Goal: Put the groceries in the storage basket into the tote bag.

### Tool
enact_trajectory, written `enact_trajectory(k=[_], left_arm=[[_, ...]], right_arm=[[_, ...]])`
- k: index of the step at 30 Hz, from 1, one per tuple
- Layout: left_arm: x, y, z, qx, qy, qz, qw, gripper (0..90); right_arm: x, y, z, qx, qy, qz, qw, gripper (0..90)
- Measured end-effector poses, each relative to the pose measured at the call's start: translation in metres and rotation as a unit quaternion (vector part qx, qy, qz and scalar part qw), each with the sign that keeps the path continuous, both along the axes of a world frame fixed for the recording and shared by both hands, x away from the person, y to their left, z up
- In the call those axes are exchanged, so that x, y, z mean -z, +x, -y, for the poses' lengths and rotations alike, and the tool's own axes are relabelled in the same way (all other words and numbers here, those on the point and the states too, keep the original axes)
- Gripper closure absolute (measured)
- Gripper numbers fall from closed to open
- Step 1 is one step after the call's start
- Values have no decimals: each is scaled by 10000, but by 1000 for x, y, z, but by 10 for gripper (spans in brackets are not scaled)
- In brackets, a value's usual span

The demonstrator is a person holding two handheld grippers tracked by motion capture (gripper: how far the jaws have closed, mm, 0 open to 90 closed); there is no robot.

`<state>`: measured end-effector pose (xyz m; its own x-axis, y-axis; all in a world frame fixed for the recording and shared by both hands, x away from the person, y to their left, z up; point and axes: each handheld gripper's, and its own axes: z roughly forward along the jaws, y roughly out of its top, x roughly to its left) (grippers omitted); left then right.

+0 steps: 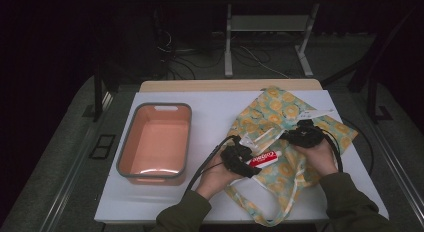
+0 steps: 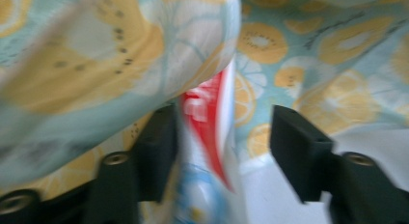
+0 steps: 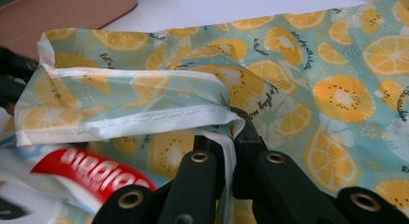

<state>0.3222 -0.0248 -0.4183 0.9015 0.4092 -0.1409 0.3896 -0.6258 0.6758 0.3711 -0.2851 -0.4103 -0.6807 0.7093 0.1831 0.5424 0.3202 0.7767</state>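
A red and white toothpaste tube (image 1: 263, 158) lies at the mouth of a fabric bag (image 1: 280, 112) printed with lemon slices on the white table. My left gripper (image 1: 254, 165) stands open around the tube. In the left gripper view the tube (image 2: 207, 137) rests against one jaw, with a gap to the other, under a raised flap of the bag (image 2: 337, 55). My right gripper (image 1: 295, 136) is shut on the bag's hemmed edge. In the right gripper view that gripper (image 3: 230, 137) pinches the fabric (image 3: 337, 89) and holds the opening up, with the tube (image 3: 91, 173) low at the left.
A salmon-coloured tub with a grey rim (image 1: 155, 108) stands empty on the left of the table (image 1: 215, 117); its corner (image 3: 72, 11) shows in the right gripper view. The bag's strap (image 1: 265, 212) loops toward the front edge. Cables trail from both grippers.
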Motion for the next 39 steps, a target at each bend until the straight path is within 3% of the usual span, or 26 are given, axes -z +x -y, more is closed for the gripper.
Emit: enact_trajectory(k=[2, 6, 11, 17, 21, 25, 27, 30, 35, 39], left_arm=[[-3, -6, -7, -55, -73, 85, 9999, 302], [-5, -17, -21, -195, 14, 242, 9995, 225], [-2, -33, -37, -259, -15, 261, 9993, 215], [8, -44, -51, -393, 147, 216, 9989, 223], [13, -44, -56, -443, 216, 96, 9987, 350], [13, -43, -57, -505, 352, 332, 9976, 558], [12, -43, -57, -489, 345, 353, 9976, 598], [7, -45, -56, -498, 461, 576, 9960, 703], [8, -40, -57, -475, 375, 396, 9974, 865], [7, -39, -53, -402, 353, 307, 9981, 890]], right_arm=[[0, 0, 0, -7, -18, -4, 10000, 883], [0, 0, 0, -3, -4, 4, 10000, 883], [-1, 0, 2, 7, -6, 11, 10000, 883], [0, 0, 1, 2, -12, 10, 10000, 883], [0, 0, 1, 1, -17, 8, 10000, 883], [0, 0, 1, 14, -8, 6, 10000, 883], [0, 0, 1, 12, -12, 19, 10000, 883], [0, 0, 2, 27, -7, 24, 10000, 883], [-1, -1, 1, 27, -14, 21, 10000, 883], [-1, -1, 1, 20, -19, 30, 10000, 883]])
